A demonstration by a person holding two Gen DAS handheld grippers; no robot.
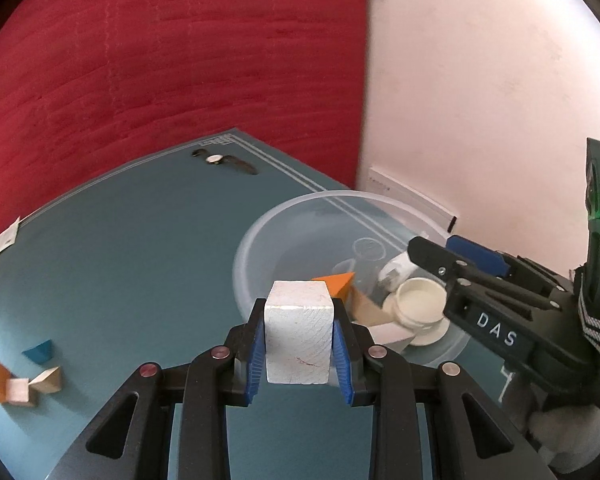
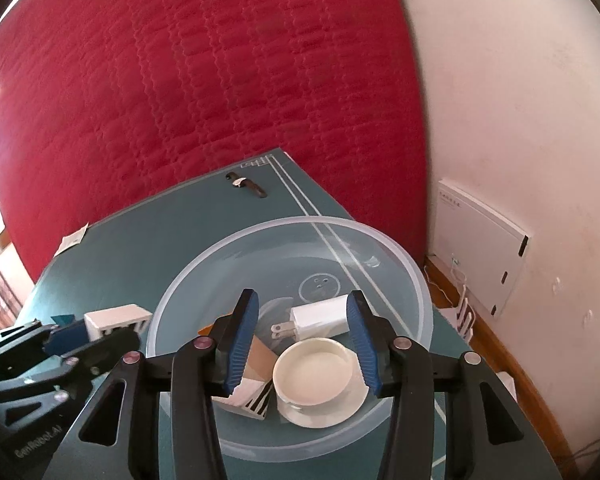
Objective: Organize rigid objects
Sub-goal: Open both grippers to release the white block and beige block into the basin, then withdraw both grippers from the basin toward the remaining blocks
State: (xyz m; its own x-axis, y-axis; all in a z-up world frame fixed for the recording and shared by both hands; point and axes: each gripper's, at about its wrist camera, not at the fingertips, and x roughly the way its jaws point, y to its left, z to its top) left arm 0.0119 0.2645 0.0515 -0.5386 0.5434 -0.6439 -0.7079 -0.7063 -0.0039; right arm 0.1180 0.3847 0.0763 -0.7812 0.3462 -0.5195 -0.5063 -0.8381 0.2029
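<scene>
In the left wrist view, a white block (image 1: pixel 299 332) is clamped in the left tongs (image 1: pixel 300 354) near the clear bowl (image 1: pixel 256 240); loose wooden pieces (image 1: pixel 20 386) are left on the bench (image 1: pixel 140 260) at far left. In the right wrist view, the right tongs (image 2: pixel 303 344) are held apart over the bowl, where a charger (image 2: pixel 320 316) and white cup (image 2: pixel 314 376) are already deposited.

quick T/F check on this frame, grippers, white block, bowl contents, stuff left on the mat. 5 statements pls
1. The left gripper is shut on the white block. True.
2. The right gripper holds the white charger. False: its fingers are spread wide with nothing between them; the charger lies in the clear bowl.
3. The white block already rests in the bowl. False: it is held in the left gripper, short of the bowl's rim.
4. A wristwatch lies at the far end of the teal mat. True.
5. No blocks remain on the mat. False: a blue block and some wooden blocks sit on it at the left.
</scene>
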